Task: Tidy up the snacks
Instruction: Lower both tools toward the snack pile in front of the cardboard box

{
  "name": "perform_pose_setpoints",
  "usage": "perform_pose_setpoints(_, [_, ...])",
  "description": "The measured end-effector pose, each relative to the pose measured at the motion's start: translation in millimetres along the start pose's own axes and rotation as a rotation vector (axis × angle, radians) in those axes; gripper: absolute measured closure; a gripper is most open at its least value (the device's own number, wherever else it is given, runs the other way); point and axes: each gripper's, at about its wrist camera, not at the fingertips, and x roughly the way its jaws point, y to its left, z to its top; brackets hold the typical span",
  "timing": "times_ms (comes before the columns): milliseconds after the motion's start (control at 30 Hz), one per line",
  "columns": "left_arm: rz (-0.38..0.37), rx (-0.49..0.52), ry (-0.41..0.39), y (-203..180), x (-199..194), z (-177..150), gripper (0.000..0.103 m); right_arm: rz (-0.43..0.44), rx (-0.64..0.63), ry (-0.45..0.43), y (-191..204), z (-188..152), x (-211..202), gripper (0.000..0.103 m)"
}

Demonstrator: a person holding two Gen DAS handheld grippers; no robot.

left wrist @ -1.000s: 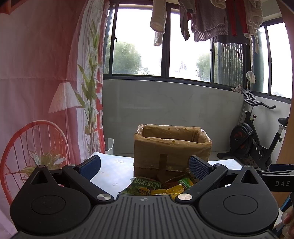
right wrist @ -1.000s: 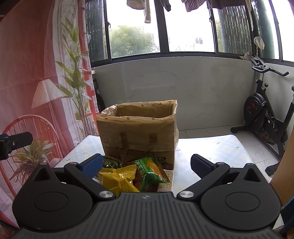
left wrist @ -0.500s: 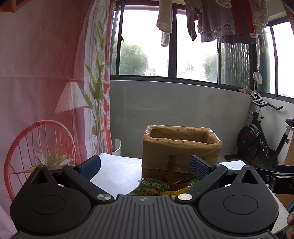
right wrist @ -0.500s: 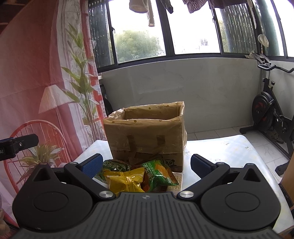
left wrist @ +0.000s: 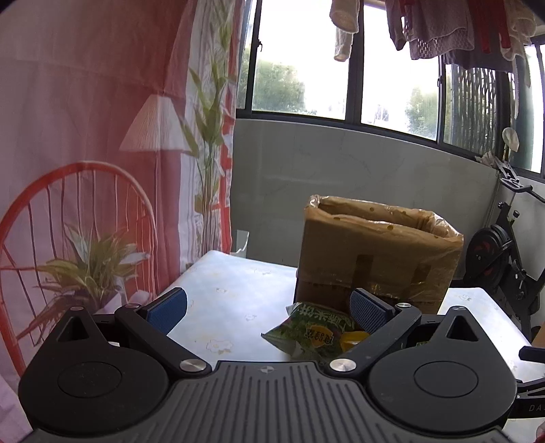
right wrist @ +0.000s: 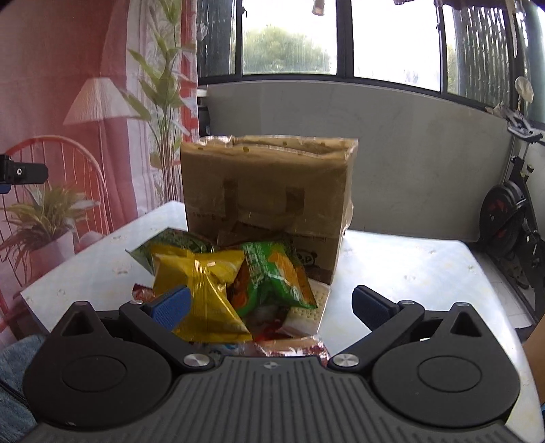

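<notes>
A brown cardboard box [right wrist: 269, 194] with a plastic liner stands open-topped on the white table [right wrist: 408, 265]. In front of it lies a pile of snack packets: a yellow packet [right wrist: 201, 283], a green and orange packet [right wrist: 276, 276], a dark green packet [right wrist: 170, 243] and flatter packs underneath. My right gripper [right wrist: 269, 306] hangs open just before the pile, its left fingertip level with the yellow packet. In the left wrist view the box [left wrist: 378, 255] and a green packet [left wrist: 313, 330] show ahead. My left gripper [left wrist: 267, 306] is open and holds nothing.
A pink printed curtain [left wrist: 102, 136] hangs along the left. An exercise bike [right wrist: 514, 218] stands at the right beyond the table. Laundry [left wrist: 442, 30] hangs over the windows. The left part of the table [left wrist: 221, 306] is bare. The other gripper's tip [right wrist: 20, 172] shows at far left.
Both grippers have moved toward the box and snack pile, which now look larger. The left view has swung left, so the box sits further right. Both stay open.
</notes>
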Motion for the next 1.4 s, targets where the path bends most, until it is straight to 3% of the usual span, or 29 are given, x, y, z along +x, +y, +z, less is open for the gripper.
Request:
perform_pose_setpoints(267, [-0.028, 0.043, 0.054, -2, 30, -18, 0.001, 0.004, -0.046, 0.13, -18, -34, 50, 0.007])
perform_pose_setpoints(433, [-0.061, 0.07, 0.11, -5, 46, -25, 0.004, 0.027, -0.008, 0.124, -27, -43, 55, 0.0])
perform_pose_setpoints(567, [-0.082, 0.101, 0.123, -10, 52, -32, 0.008, 0.022, -0.031, 0.097, -29, -44, 56, 0.0])
perform_pose_setpoints(667, [-0.096, 0.096, 0.151, -10, 55, -37, 0.011, 0.066, -0.016, 0.108, -33, -46, 59, 0.0])
perform_pose_setpoints(867, [-0.114, 0.067, 0.174, -8, 61, -42, 0.014, 0.074, 0.018, 0.175, -40, -51, 73, 0.0])
perform_pose_setpoints(967, [-0.133, 0.045, 0.194, -7, 64, -44, 0.014, 0.037, -0.016, 0.213, -38, -52, 82, 0.007])
perform_pose_setpoints(1067, [-0.135, 0.039, 0.21, -8, 68, -48, 0.014, 0.053, -0.009, 0.218, -42, -56, 88, 0.012])
perform_pose_setpoints(1400, [-0.175, 0.016, 0.26, -14, 77, -71, 0.014, 0.054, 0.054, 0.219, -46, -64, 90, 0.011])
